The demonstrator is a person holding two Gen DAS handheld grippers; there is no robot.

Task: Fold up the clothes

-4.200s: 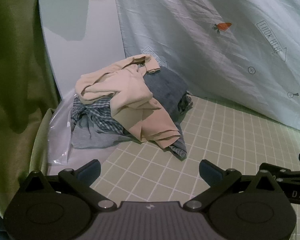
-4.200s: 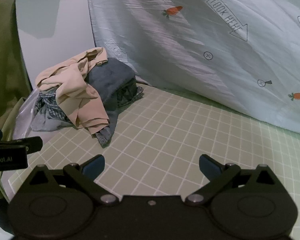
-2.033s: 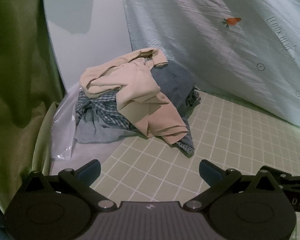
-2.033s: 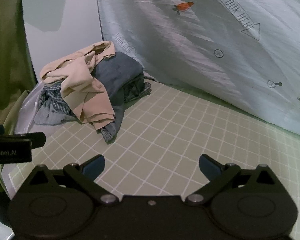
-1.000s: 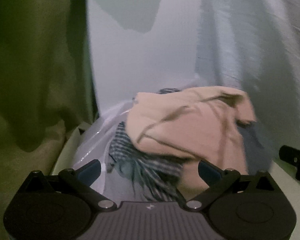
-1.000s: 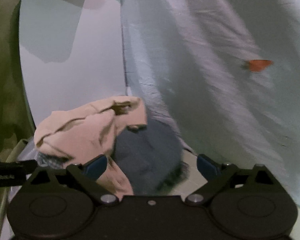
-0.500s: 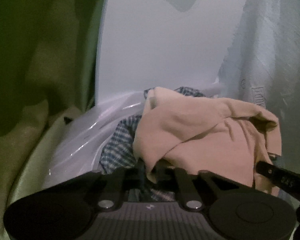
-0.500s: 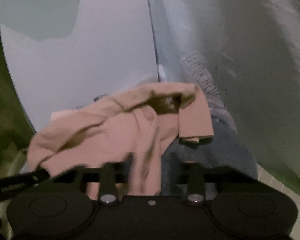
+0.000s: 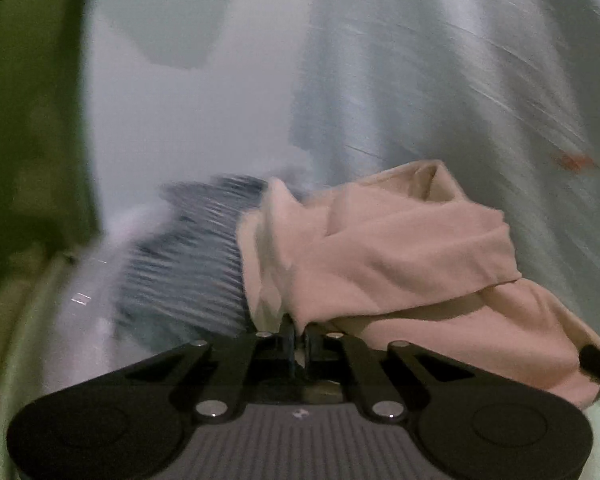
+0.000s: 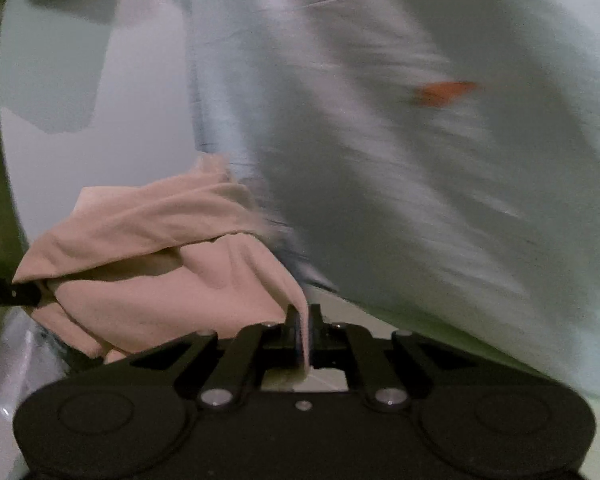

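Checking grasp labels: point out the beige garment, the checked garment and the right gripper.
beige garment (image 9: 400, 248): left wrist view, bunched middle fold.
checked garment (image 9: 188, 256): left wrist view, blurred striped face.
right gripper (image 10: 304, 328): right wrist view, between closed fingertips.

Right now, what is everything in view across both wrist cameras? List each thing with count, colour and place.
beige garment: one, beige, bunched in the middle, pinched at two spots by the tools.
checked garment: one, blue-grey, blurred, left of the beige garment.
plastic bag: one, clear, at the checked garment's left side.
printed sheet: one, pale blue with an orange mark, hanging behind on the right.
white panel: one, white, behind the pile.
green cloth: one, olive green, far left.
left tool: one, black, shut on the beige garment.
right tool: one, black, shut on the beige garment.
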